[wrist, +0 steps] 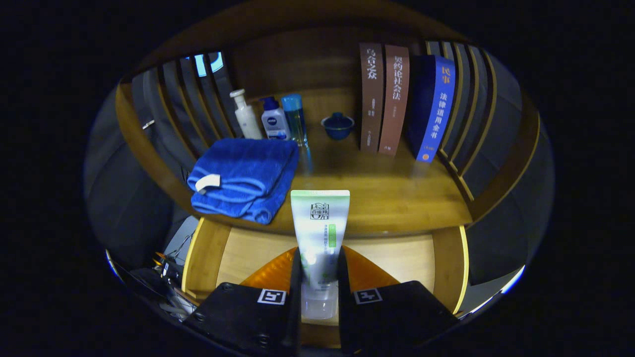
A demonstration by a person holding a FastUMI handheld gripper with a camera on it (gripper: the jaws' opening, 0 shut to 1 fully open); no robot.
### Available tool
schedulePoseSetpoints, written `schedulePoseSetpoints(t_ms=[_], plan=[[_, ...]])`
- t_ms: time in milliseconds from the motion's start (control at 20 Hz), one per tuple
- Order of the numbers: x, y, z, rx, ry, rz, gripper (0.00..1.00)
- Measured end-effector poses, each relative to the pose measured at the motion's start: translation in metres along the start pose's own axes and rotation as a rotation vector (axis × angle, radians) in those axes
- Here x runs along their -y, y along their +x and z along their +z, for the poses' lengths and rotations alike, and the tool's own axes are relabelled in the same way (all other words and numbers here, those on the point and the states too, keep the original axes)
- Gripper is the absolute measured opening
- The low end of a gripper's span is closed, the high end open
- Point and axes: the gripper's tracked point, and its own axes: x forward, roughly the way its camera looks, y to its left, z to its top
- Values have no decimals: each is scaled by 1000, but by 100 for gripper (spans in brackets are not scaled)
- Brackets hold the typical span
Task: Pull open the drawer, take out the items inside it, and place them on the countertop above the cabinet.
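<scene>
glossy plastic tube (319, 233) pinched between matt black gripper (320, 277) fingers; behind the tube, a smooth varnished wood countertop (387, 183) and soft blue terry-cloth towel (245, 176).

Tube (320, 233): lower sides covered by both fingers (296, 277), which press on it; cap end runs down into the shadow between the gripper (319, 277) bodies, its end not clear. Drawer (248, 253): front part and most of floor hidden behind tube and fingers; contents, if any, cannot be told. Towel (245, 176): far corner overhangs countertop (397, 193) edge, underside hidden. Three bottles (270, 119) stand close together; bases of the two on the left are hidden behind the towel. Bowl (338, 126): too small to tell whether it is lidded. Clutter (166, 267) left of drawer: dark, cut off, wires at most.
</scene>
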Motion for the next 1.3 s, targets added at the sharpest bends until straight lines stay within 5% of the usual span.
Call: schedulePoseSetpoints(t_ms=[450,950,1050,1300], plan=[[-2,75,64,-32,24,-1,35],[6,122,60,-111,35,-32,36],[4,120,57,-126,54,-24,46],[4,102,59,-95,78,-24,91]])
